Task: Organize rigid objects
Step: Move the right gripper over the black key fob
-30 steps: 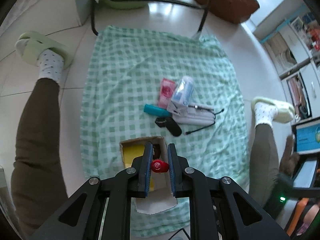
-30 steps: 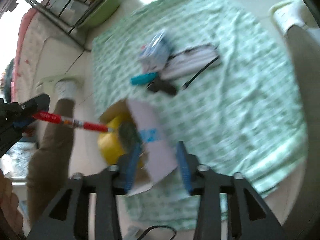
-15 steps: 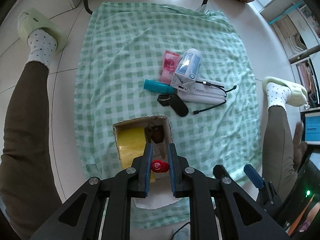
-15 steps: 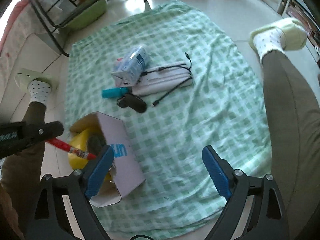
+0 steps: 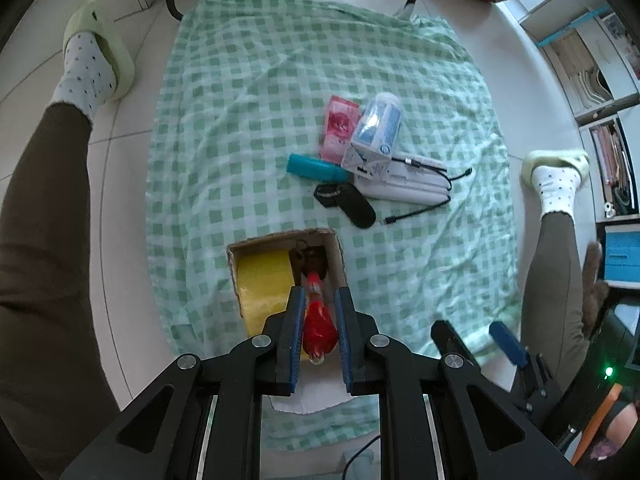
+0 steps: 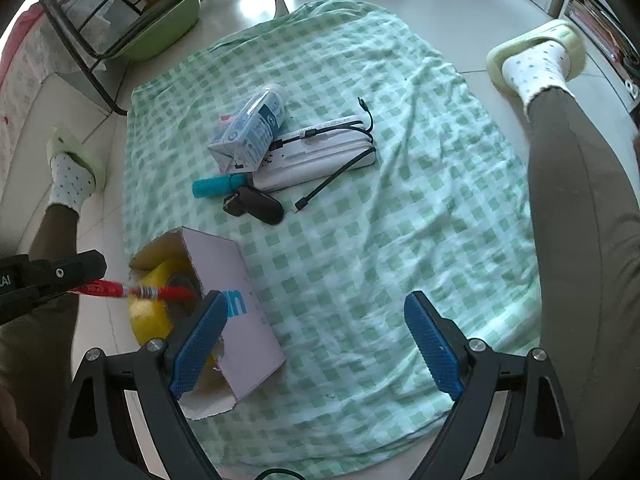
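My left gripper [image 5: 318,300] is shut on a red pen [image 5: 316,320], whose tip points down into an open cardboard box [image 5: 338,248]. The box holds a yellow tape roll [image 5: 262,280] and a dark item. In the right wrist view the pen [image 6: 132,291] reaches into the box [image 6: 236,304] from the left. My right gripper [image 6: 316,340] is open and empty, its left finger beside the box. On the cloth lie a teal tube [image 5: 316,168], a black key fob [image 5: 352,206], a pink packet [image 5: 338,126], a blue-white carton [image 5: 376,132] and a white case with a black cable [image 5: 408,184].
A green checked cloth [image 5: 240,120] covers the floor. The person's legs and slippered feet [image 5: 92,64] flank it on both sides. A metal rack with a green basin [image 6: 160,28] stands beyond the far edge. A laptop [image 5: 620,256] sits at the right.
The pen has tilted from end-on to pointing down into the box. My right gripper let go of the box, opened wide and pulled back to the right.
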